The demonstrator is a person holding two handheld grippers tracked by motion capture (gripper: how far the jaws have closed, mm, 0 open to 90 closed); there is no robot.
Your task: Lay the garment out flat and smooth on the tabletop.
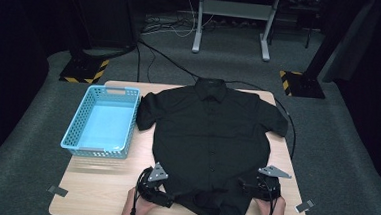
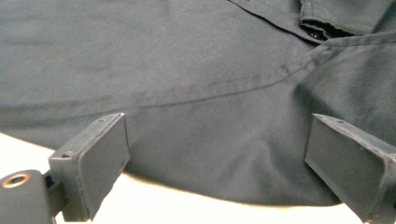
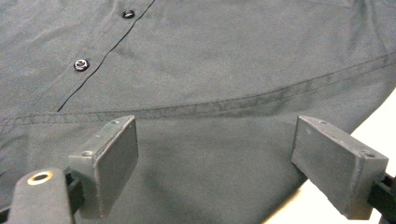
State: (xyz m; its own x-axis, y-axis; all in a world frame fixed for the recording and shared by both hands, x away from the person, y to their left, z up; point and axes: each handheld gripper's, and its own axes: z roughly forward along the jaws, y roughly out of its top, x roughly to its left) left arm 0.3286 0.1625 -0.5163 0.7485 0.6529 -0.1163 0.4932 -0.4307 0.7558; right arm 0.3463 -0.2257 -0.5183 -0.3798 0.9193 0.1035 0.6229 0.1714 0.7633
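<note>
As the shirt (image 1: 211, 134) lies flat mid-frame for folding, both grippers (image 1: 154, 184) (image 1: 264, 184) straddle its lower hem, jaws open, gripping nothing.

The shirt (image 1: 209, 133) is matt black woven cloth on a smooth pale wooden table (image 1: 98, 192), beside a glossy blue plastic basket (image 1: 79, 126).

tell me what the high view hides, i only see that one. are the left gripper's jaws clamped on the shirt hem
Observer: No. In the left gripper view the left gripper stands open, the shirt hem lying between its jaws, unpinched.
Operator: and the right one
Observer: The right gripper is open too, hem seam just ahead of its pads.
Operator: anything on the cloth near it
Observer: Two dark buttons along the placket, up to its left in that view.
</note>
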